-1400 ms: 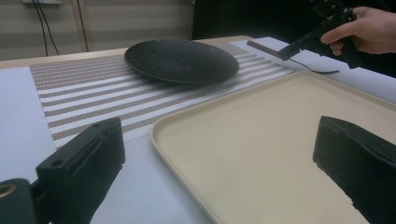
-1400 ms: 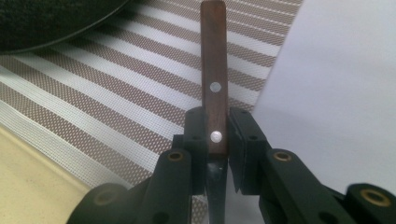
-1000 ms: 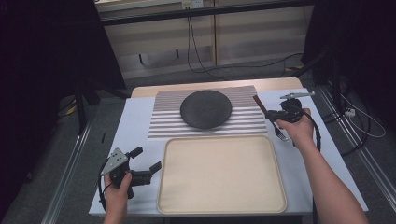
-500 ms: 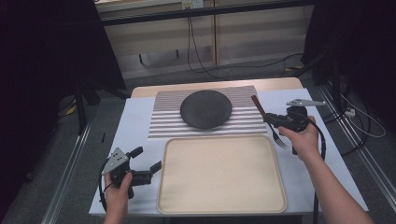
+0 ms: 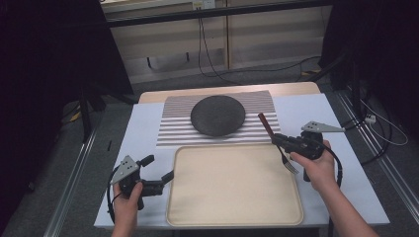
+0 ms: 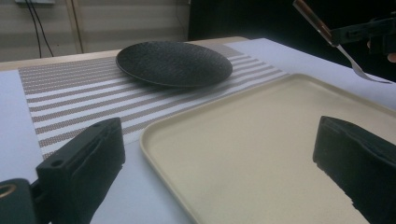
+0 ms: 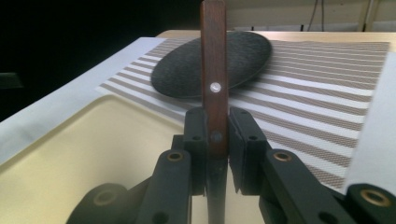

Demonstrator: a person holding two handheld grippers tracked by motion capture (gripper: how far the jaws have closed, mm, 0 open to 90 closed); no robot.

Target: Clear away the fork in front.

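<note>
While the right gripper (image 5: 280, 140) pinches the fork (image 5: 274, 141) by its wooden handle, lifted clear of the counter (image 5: 143, 131) at about 3 o'clock of the tray (image 5: 232, 217), the tines hang low. They could catch the tray's rim and twist the fork loose. At 9 o'clock, the left gripper (image 5: 159, 172) waits with fingers spread, empty.

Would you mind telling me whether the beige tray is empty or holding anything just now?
Empty: the beige tray shows a bare surface. The fork, clamped in the right tongs, hangs over its far right edge without resting on it.
</note>
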